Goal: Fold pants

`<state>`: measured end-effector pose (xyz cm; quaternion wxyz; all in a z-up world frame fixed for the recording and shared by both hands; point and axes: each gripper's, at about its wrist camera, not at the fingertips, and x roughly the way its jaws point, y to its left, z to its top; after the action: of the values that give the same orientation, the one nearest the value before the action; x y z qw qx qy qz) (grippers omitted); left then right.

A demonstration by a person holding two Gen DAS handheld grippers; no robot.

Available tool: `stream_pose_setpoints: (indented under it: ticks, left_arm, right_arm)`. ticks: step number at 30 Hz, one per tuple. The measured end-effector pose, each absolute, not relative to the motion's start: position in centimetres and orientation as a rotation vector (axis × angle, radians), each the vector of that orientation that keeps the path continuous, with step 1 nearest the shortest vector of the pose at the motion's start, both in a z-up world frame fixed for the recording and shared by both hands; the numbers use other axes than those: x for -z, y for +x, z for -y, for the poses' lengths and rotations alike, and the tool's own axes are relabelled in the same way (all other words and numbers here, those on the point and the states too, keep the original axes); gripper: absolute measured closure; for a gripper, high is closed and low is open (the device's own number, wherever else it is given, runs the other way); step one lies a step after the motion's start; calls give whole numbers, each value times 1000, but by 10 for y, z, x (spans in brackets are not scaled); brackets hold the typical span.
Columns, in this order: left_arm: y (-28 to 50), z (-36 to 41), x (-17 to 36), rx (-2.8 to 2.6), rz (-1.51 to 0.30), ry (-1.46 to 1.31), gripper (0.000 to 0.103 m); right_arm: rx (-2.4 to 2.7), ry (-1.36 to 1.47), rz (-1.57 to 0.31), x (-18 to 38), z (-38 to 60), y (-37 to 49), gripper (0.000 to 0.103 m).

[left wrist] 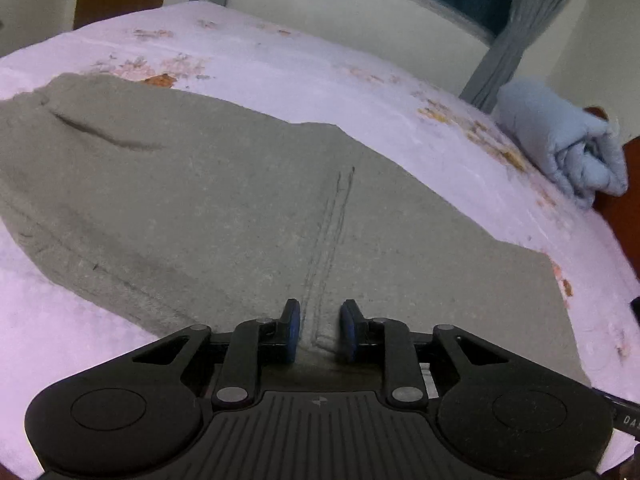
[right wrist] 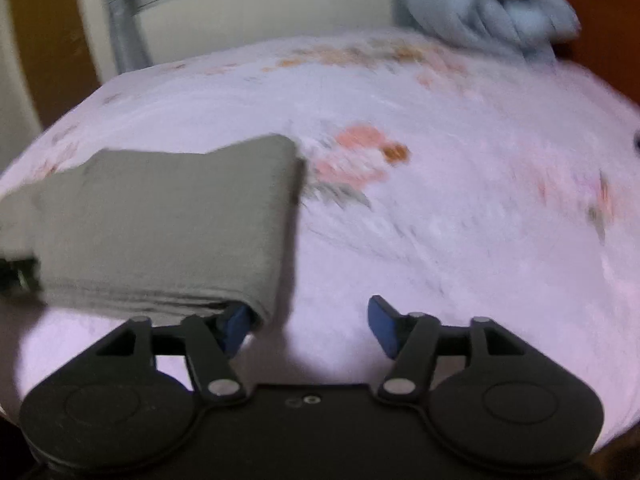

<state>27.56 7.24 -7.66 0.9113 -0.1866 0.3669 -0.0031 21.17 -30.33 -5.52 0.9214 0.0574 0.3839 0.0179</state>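
Grey-green pants lie folded on a pink floral bedsheet. My left gripper sits low over the pants' near edge, its blue pads a small gap apart astride a stitched seam, gripping nothing. In the right wrist view the pants lie at the left as a stacked fold. My right gripper is open wide over the sheet. Its left pad touches the fold's near right corner. This view is blurred.
A rolled light-blue blanket lies at the bed's far right by a wooden headboard; it also shows in the right wrist view. A window with grey curtains and a wall stand beyond the bed.
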Motion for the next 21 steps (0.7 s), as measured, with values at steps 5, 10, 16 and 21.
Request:
stream_pose_setpoints:
  ticks: [5,10,16,21]
  left_arm:
    - [265,-74,59,18,-681,-360,78]
    - [269,-70,73,15,-709,-351,78]
    - [261,-79,84,50,-684,-376,74]
    - [257,-73,73,22,-663,-321,72]
  right_arm:
    - [-58,99,-682,27,305,185,43]
    - [-134,59,-652,29,276,211,37]
    - [-27,55,-788,52,303,224,29]
    - [-36,19,-613,18,296,233,32]
